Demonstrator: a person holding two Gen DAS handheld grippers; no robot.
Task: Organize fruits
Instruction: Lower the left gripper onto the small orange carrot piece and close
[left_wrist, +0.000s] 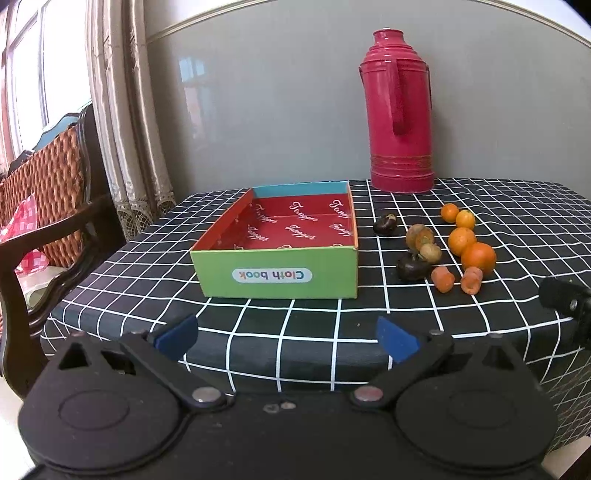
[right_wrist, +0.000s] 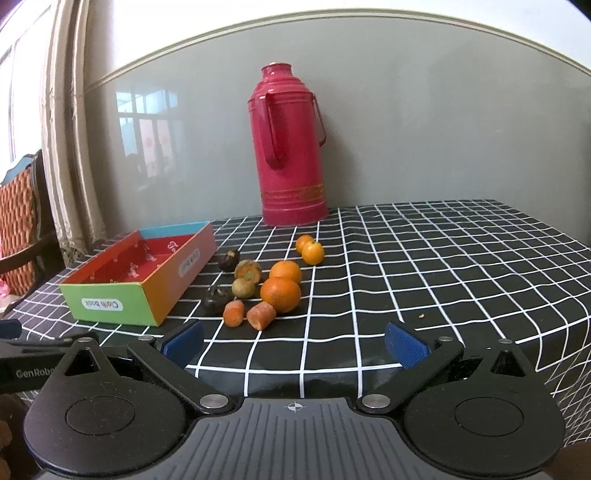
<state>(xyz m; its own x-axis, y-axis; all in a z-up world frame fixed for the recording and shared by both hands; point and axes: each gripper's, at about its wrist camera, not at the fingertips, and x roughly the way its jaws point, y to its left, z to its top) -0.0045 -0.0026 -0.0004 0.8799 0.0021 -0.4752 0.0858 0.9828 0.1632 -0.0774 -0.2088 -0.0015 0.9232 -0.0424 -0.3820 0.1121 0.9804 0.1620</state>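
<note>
Both tools hang over the near edge of the checked tablecloth with nothing between their blue pads: the right gripper is spread wide, and so is the left gripper. Ahead of the right gripper and slightly to its left lies the cluster of fruit, nearest the two carrot pieces, then the large orange with a second orange touching behind it, dark mangosteens toward the box, and two small kumquats farthest off. The open cardboard box sits straight ahead of the left gripper, empty. The oranges look firm, round and prone to roll, so a pinch across the widest middle seems safest; the kumquats are likely soft-skinned and light, wanting gentle pressure.
</note>
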